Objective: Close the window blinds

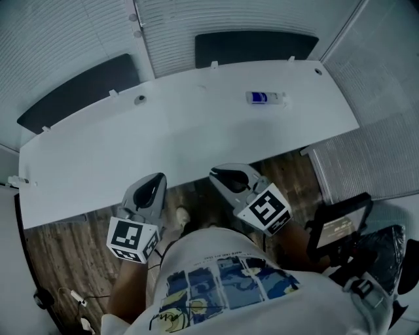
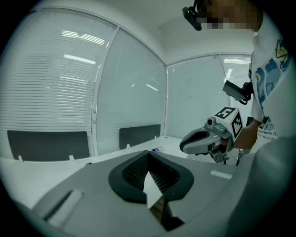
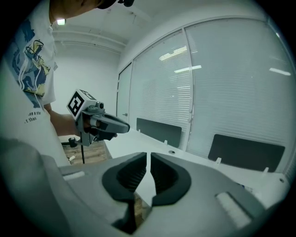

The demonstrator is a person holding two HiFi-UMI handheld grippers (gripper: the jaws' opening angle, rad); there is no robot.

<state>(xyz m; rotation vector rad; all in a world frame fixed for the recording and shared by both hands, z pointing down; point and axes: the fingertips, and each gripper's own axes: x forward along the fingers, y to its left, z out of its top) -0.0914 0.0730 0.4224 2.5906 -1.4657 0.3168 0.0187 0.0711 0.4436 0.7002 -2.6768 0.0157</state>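
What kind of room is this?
Probably an office or meeting room: a long white desk, window blinds behind it, and dark panels standing along the desk's far edge.

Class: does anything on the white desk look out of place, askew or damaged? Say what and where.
Only a small blue-labelled bottle, which seems to lie on its side toward the far right end of the desk rather than standing. Nothing looks spilled or broken.
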